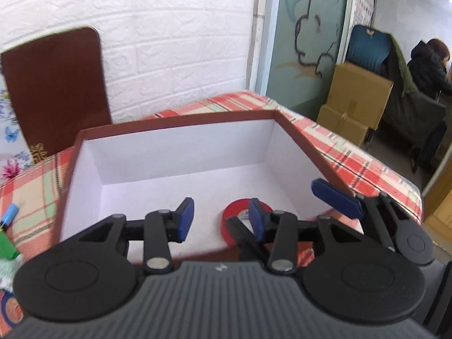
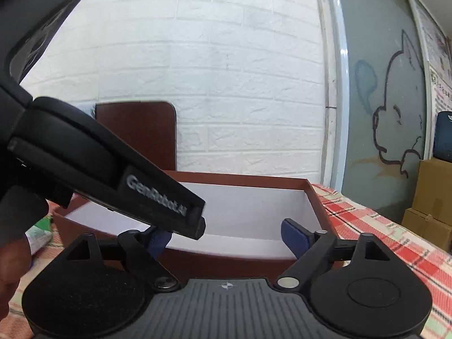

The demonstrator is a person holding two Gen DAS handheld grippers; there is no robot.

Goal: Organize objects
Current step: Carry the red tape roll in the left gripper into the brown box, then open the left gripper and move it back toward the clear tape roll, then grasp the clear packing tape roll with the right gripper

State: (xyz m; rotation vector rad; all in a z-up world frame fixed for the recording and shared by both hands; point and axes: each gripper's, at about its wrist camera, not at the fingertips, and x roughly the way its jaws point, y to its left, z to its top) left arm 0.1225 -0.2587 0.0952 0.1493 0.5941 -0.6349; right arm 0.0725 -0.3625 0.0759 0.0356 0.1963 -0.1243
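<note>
A red-brown box (image 1: 305, 141) with a white inside stands open on the plaid-covered table (image 1: 367, 169). A red tape roll (image 1: 237, 212) lies on the box floor near its front wall. My left gripper (image 1: 221, 220) hangs over the box's front edge, open; the roll shows partly behind its right pad, and neither pad presses on it. My right gripper (image 2: 226, 238) is open with nothing in it, held close to the right of the left one at the box's (image 2: 319, 206) near rim. One of its blue pads (image 1: 336, 197) shows in the left wrist view. The left gripper's body (image 2: 141, 192) crosses the right wrist view.
A dark brown panel (image 1: 56, 90) with gold lettering leans on the white brick wall. Small blue (image 1: 10, 214) and green (image 1: 7, 245) items lie on the cloth at the left. Cardboard boxes (image 1: 358, 99) and a seated person (image 1: 429, 67) are beyond the table's right end.
</note>
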